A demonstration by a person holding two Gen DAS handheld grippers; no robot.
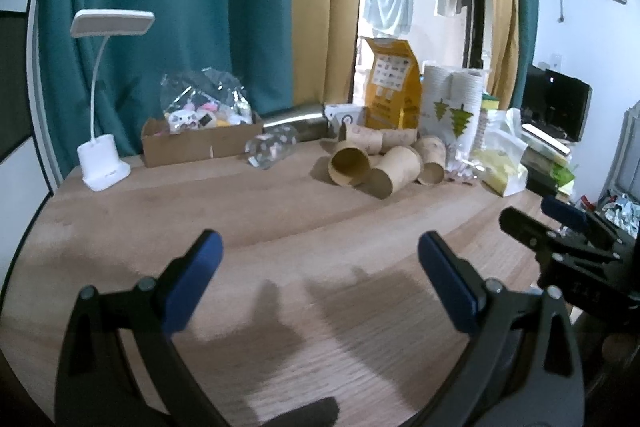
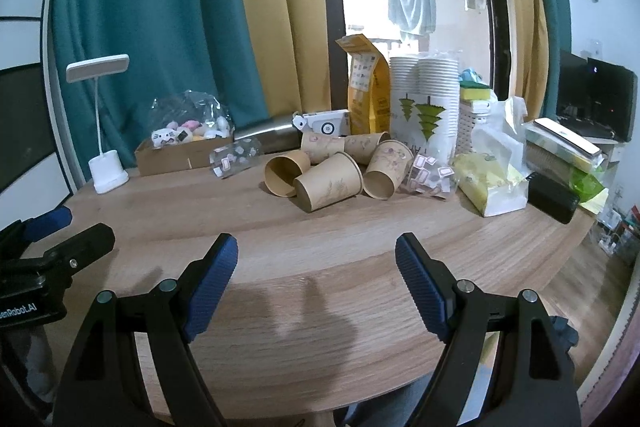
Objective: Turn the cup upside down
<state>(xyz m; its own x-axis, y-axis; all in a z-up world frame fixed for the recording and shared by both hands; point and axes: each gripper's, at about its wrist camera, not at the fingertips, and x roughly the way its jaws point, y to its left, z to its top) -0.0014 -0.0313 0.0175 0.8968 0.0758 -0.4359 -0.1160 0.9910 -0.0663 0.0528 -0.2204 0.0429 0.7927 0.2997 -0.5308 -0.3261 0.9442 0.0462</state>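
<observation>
Several brown paper cups (image 1: 394, 169) lie on their sides in a heap at the far middle of the wooden table (image 1: 240, 211); the heap also shows in the right wrist view (image 2: 330, 183). My left gripper (image 1: 320, 259) is open and empty, hovering over the near table well short of the cups. My right gripper (image 2: 316, 259) is open and empty too, also well short of the heap. Each gripper shows at the edge of the other's view, the right one (image 1: 560, 223) and the left one (image 2: 60, 231).
Behind the cups stand a stack of white cups (image 2: 426, 95), a yellow bag (image 2: 366, 87), a steel flask (image 2: 266, 137), a cardboard box of toys (image 2: 180, 147) and a white desk lamp (image 2: 106, 167). A tissue pack (image 2: 494, 183) and black case (image 2: 554, 197) lie right.
</observation>
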